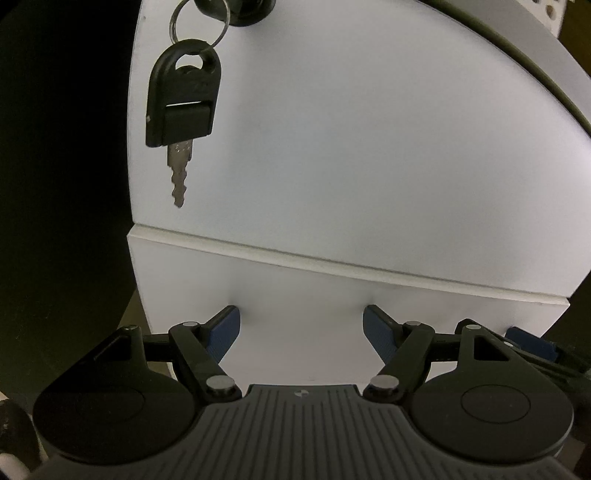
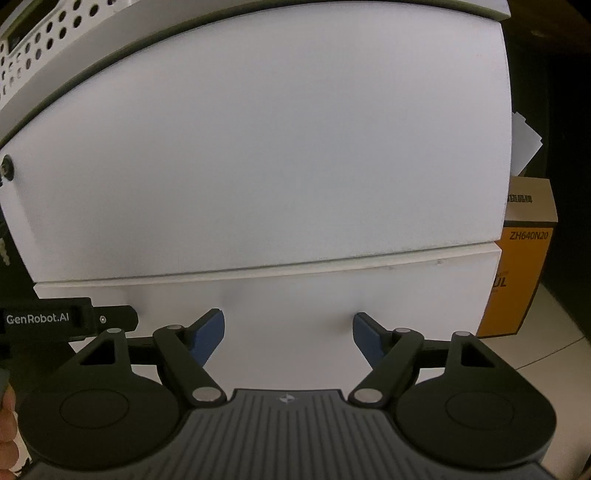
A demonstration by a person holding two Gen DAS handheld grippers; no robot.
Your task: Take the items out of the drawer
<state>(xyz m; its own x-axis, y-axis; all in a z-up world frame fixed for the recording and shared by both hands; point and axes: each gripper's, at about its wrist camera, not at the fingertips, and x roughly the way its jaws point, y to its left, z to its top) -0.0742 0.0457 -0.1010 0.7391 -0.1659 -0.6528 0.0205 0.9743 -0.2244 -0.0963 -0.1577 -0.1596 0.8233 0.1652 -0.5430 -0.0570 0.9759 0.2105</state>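
While both tools gape | left tool point(image 1: 302, 325); right tool point(image 2: 288, 328) | drawer point(image 2: 277, 332) contents hidden; seemingly closed

Two white drawer fronts show on the cabinet, an upper one point(image 1: 351, 147) and a lower one point(image 1: 295, 332), parted by a single seam. One black-headed key point(image 1: 181, 110) hangs from one metal ring point(image 1: 199, 22) at one lock point(image 1: 251, 9). Two grippers are in sight, the left gripper point(image 1: 302, 328) and the right gripper point(image 2: 288, 334), each with two blue-padded fingers. Beside the cabinet stands one orange-and-brown cardboard box point(image 2: 521, 266).
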